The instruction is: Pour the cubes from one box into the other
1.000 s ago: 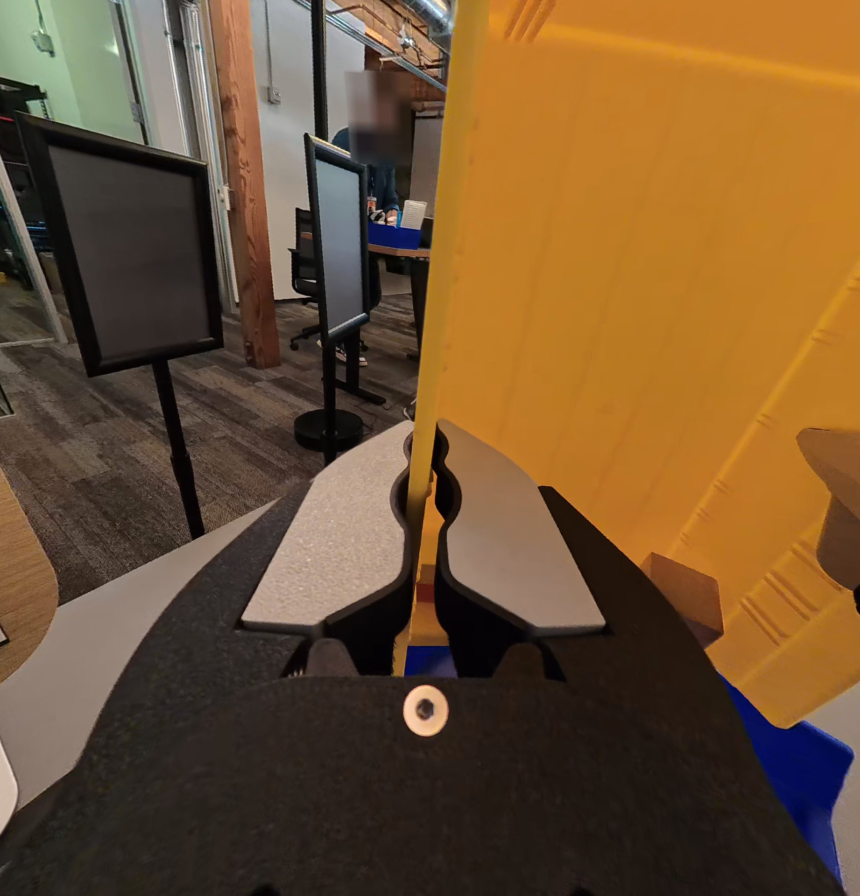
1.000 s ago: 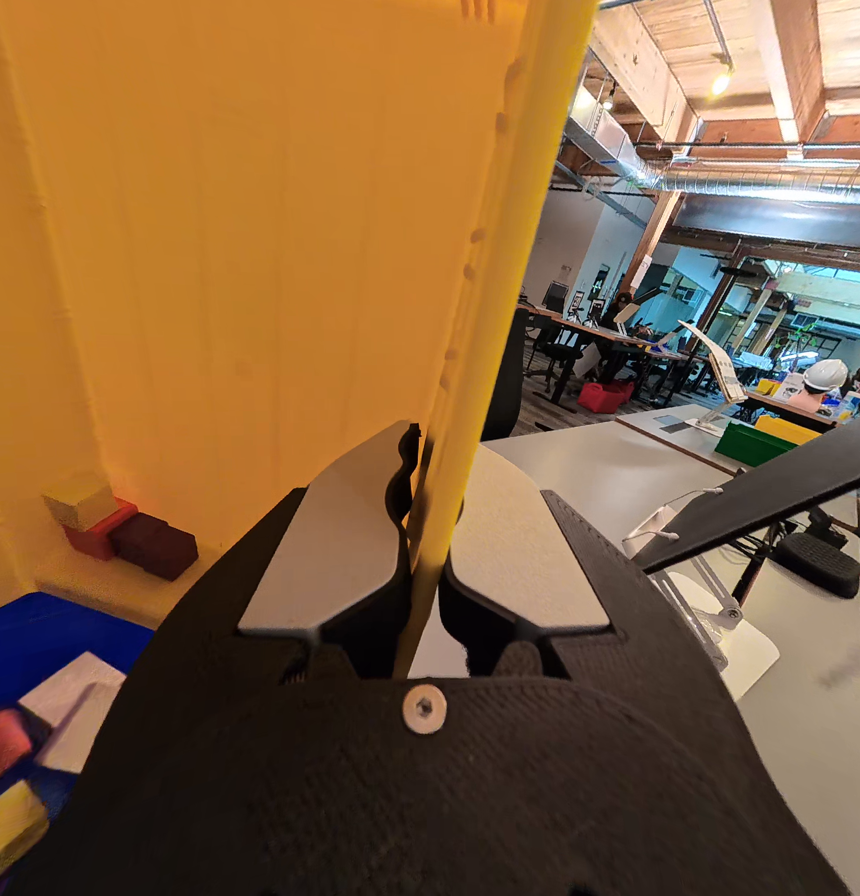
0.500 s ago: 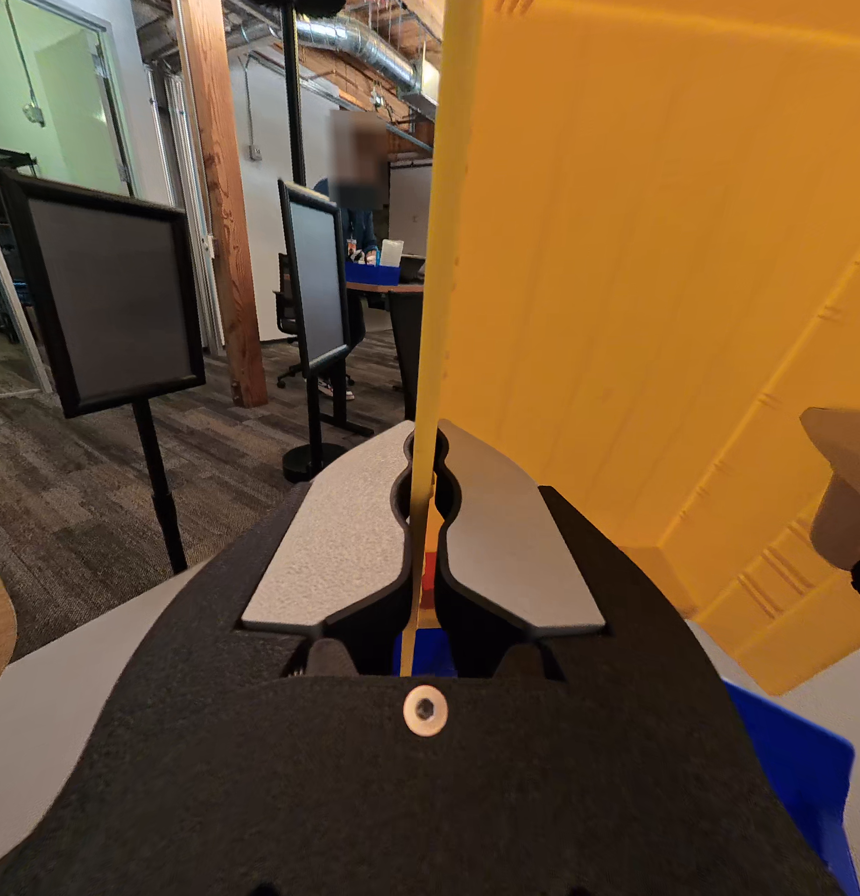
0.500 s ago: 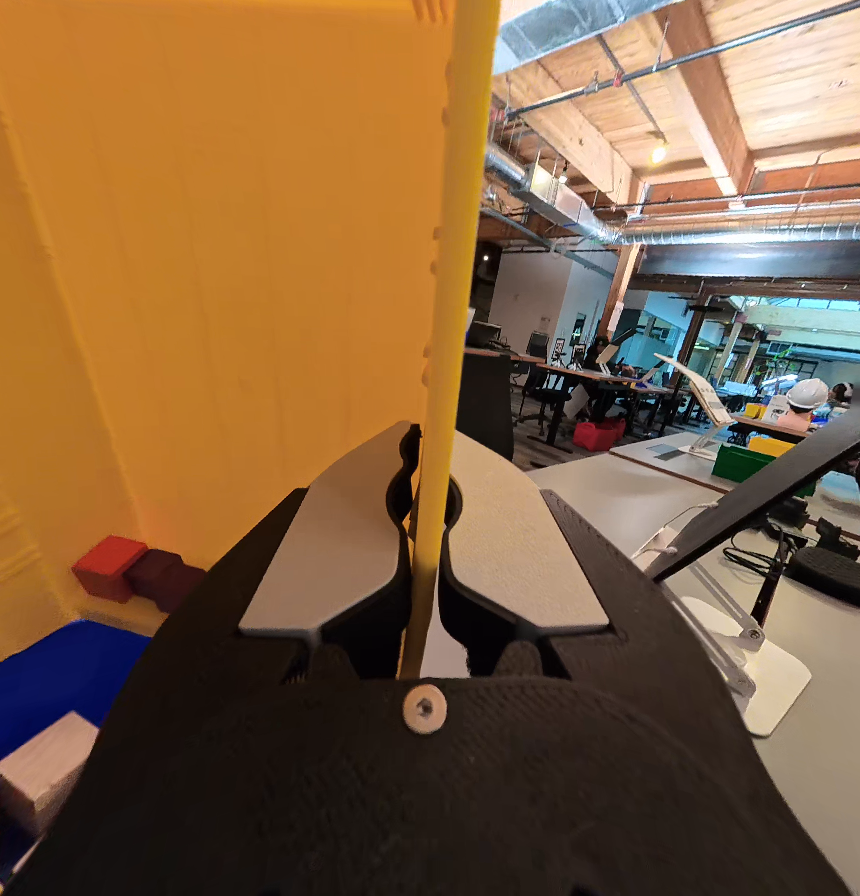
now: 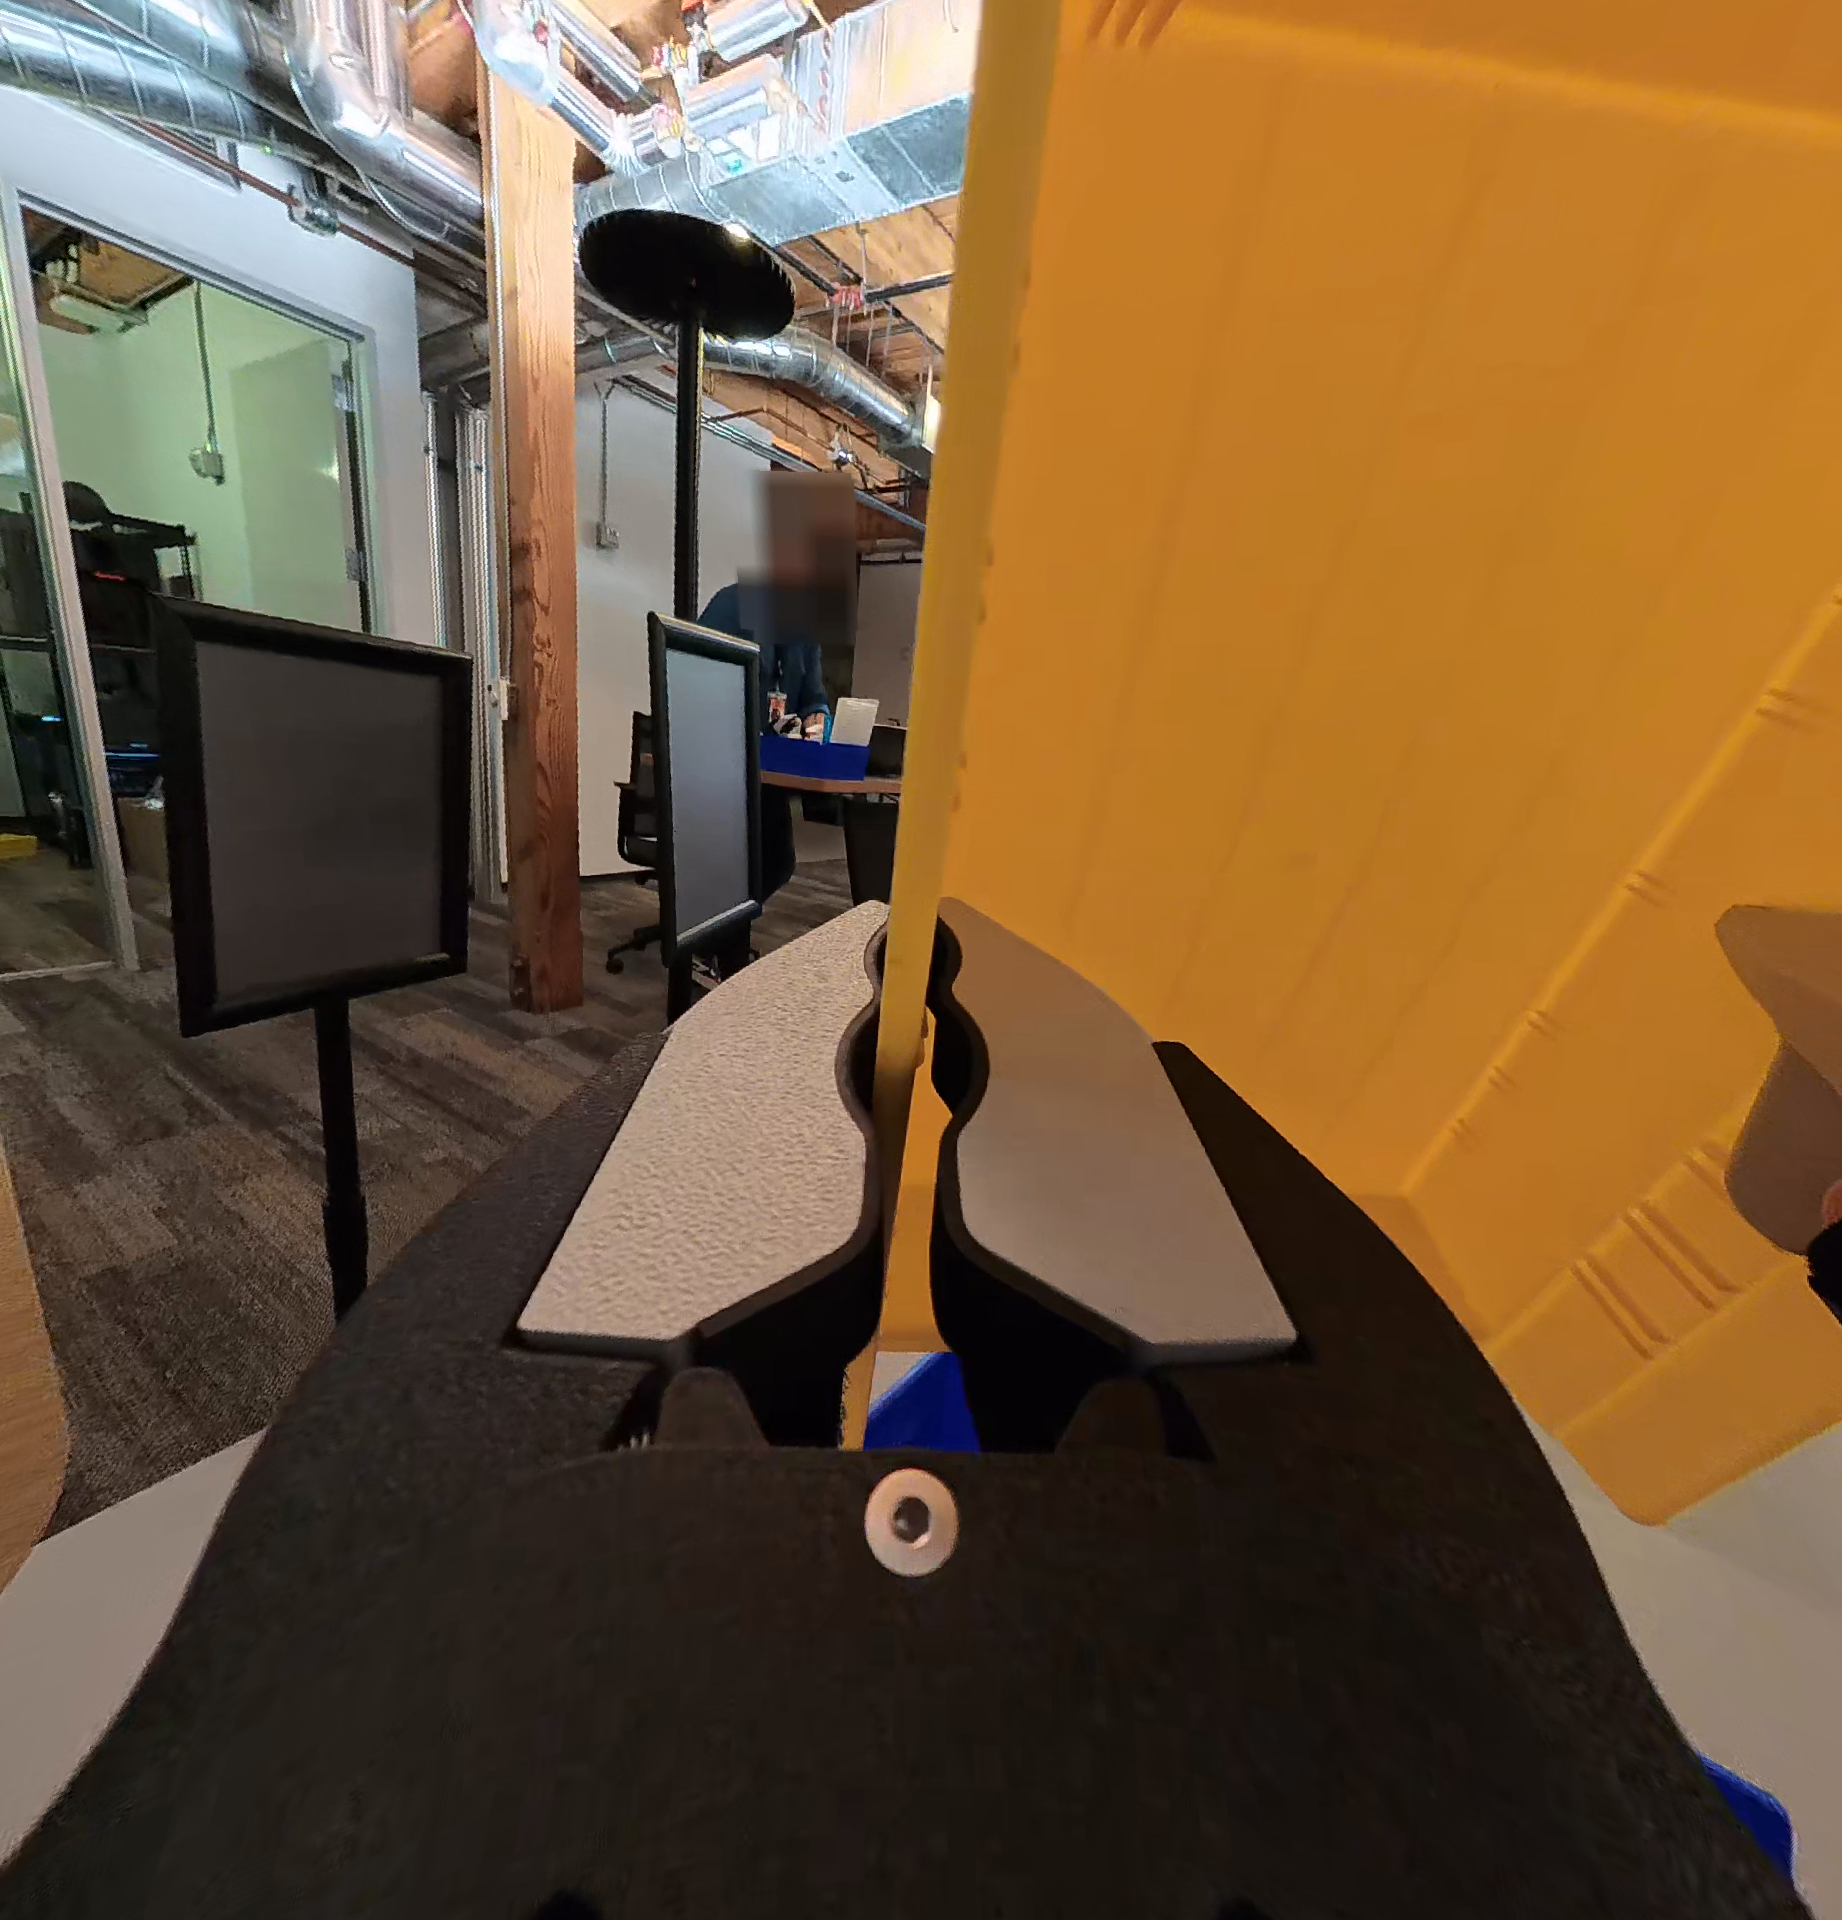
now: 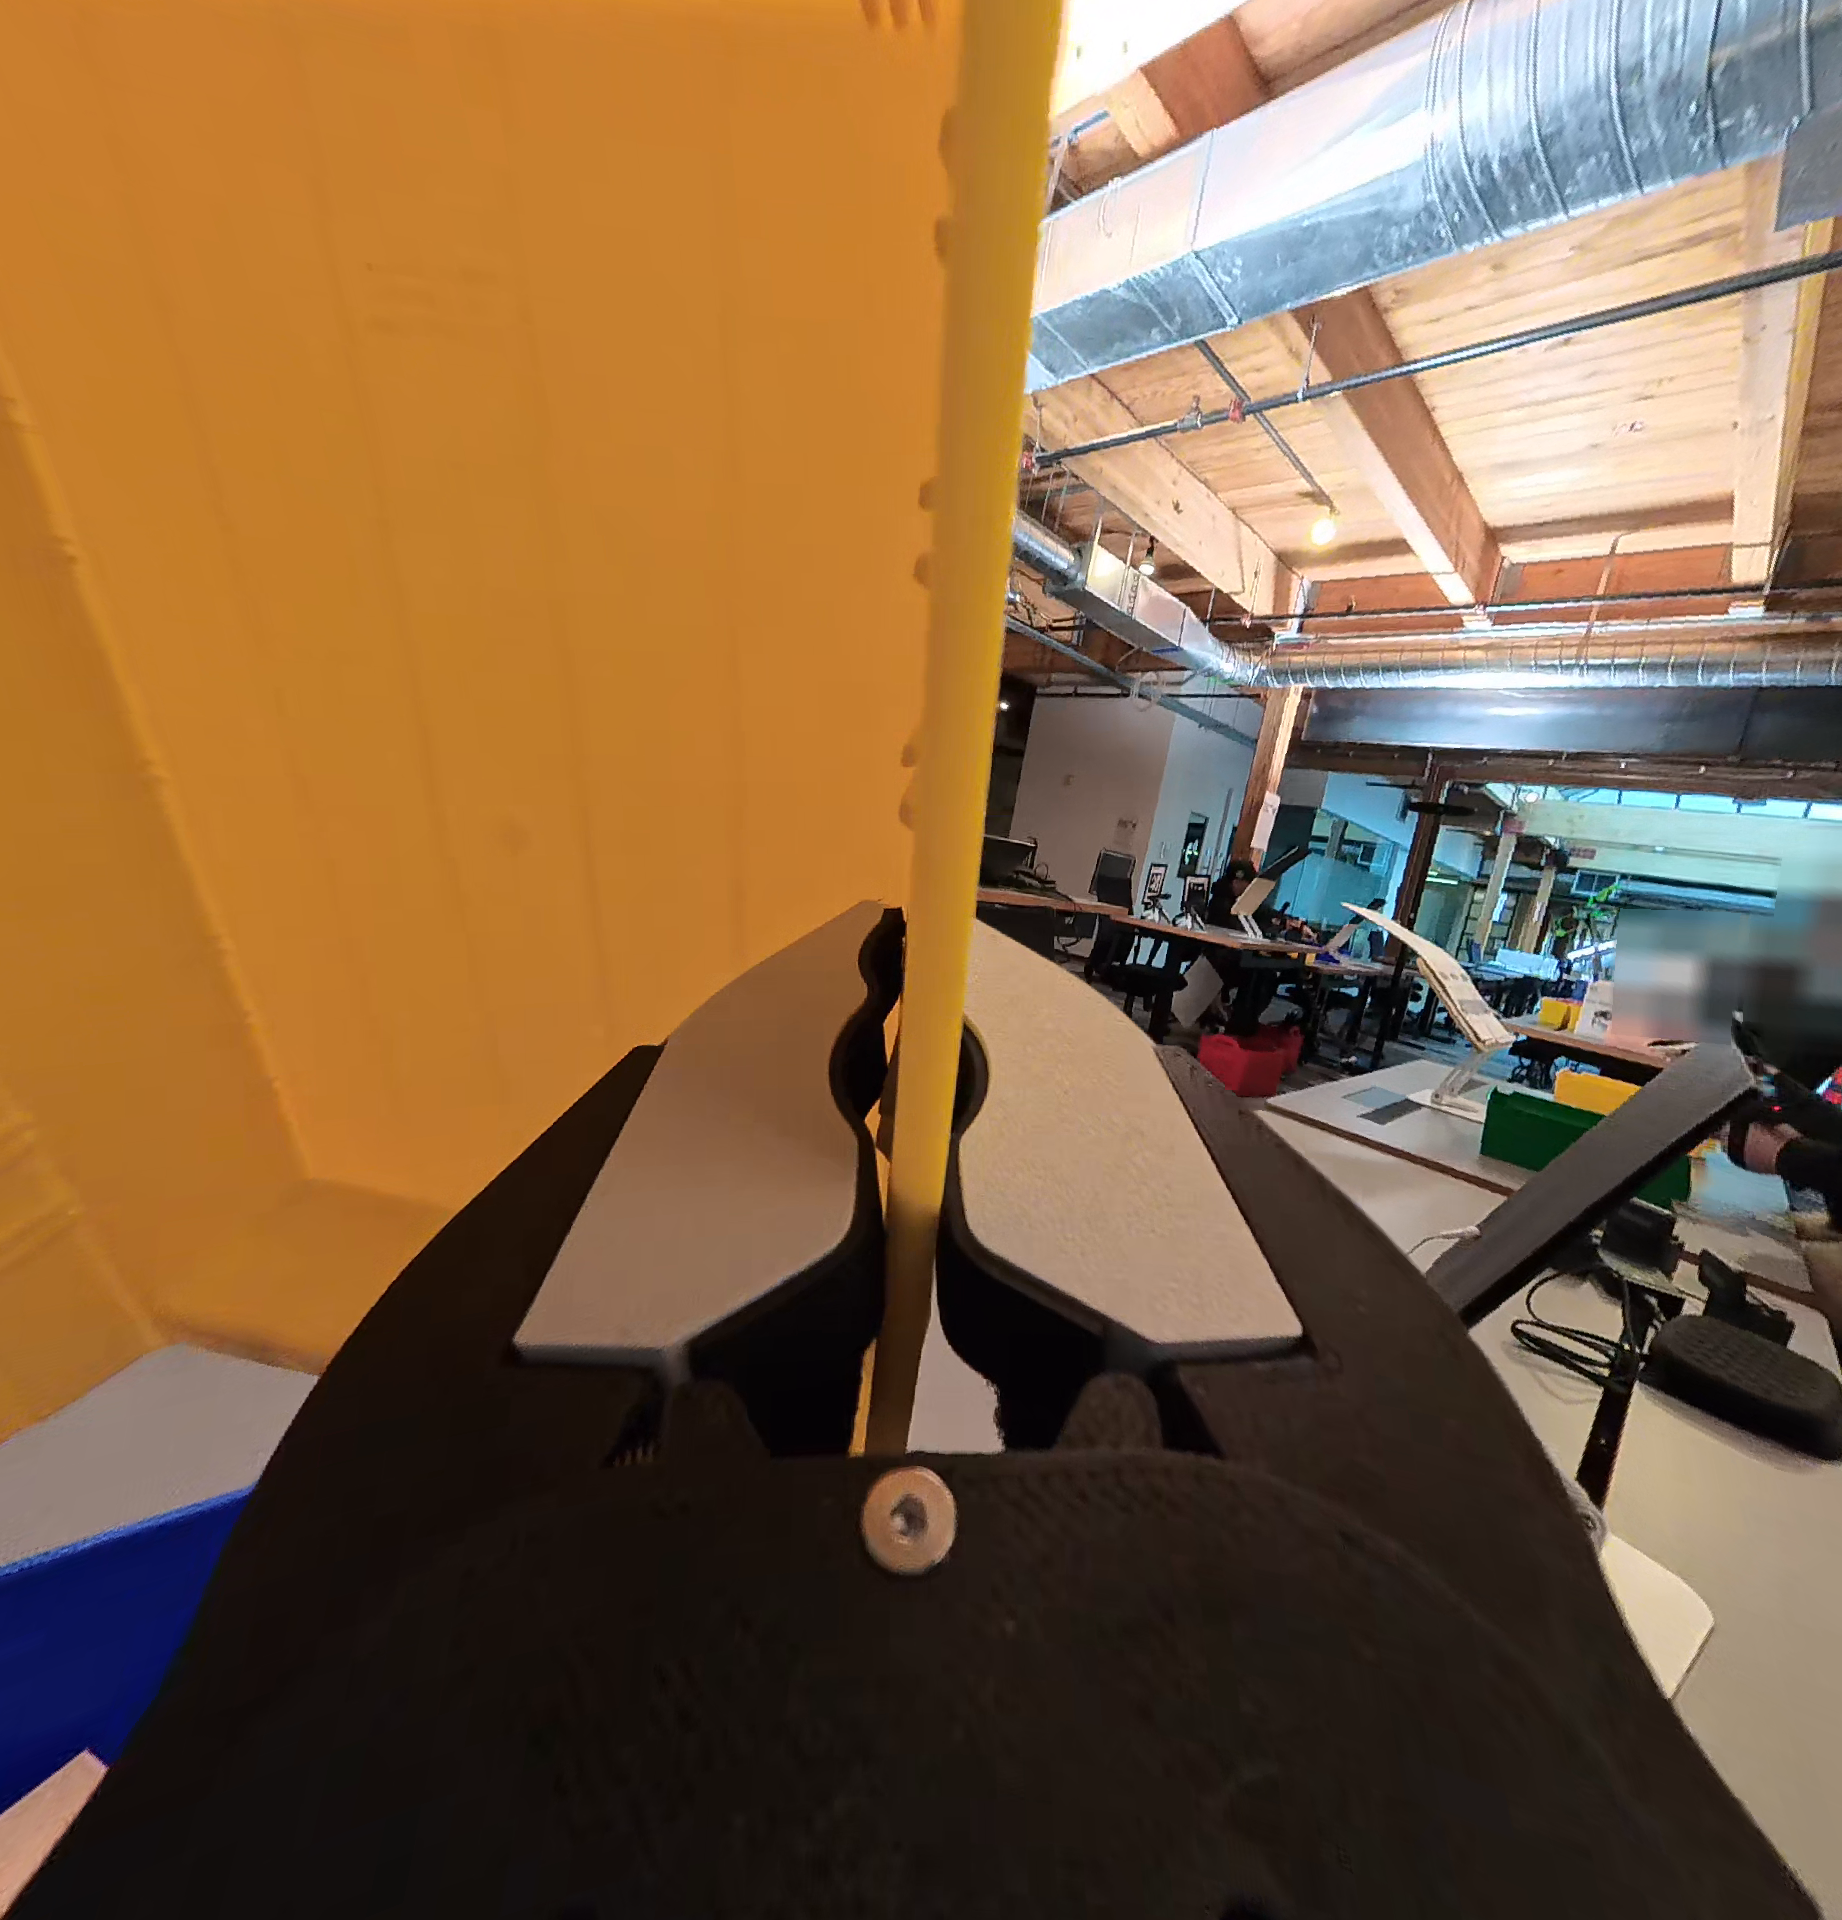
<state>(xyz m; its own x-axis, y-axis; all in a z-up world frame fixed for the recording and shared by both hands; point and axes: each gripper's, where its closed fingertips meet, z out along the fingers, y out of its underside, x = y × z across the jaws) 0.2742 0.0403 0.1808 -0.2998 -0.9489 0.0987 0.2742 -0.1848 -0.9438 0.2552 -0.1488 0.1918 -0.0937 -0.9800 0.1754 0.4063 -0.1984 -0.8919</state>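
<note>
A yellow box (image 5: 1416, 623) is held up and tipped steeply, and no cubes show in its inside. My left gripper (image 5: 909, 935) is shut on its left wall. My right gripper (image 6: 922, 930) is shut on its right wall; the box fills the left of the right wrist view (image 6: 481, 623). The right gripper's finger also shows at the right edge of the left wrist view (image 5: 1800, 1081). The blue box (image 6: 75, 1652) sits below the yellow one, and a sliver of it shows in the left wrist view (image 5: 922, 1403). A pale cube (image 6: 23, 1829) lies in it at the lower left.
The boxes are over a white table (image 6: 1748, 1621). A black tilted stand (image 6: 1582, 1174) and a black pad (image 6: 1748, 1392) sit to the right. Two black framed sign stands (image 5: 314, 821) and a wooden post (image 5: 538, 520) stand on the floor to the left. People sit at desks farther off.
Both grippers have tilted the yellow box up further. The red, dark and yellow cubes that lay at its lower lip are gone from it. The views have swung upward.
</note>
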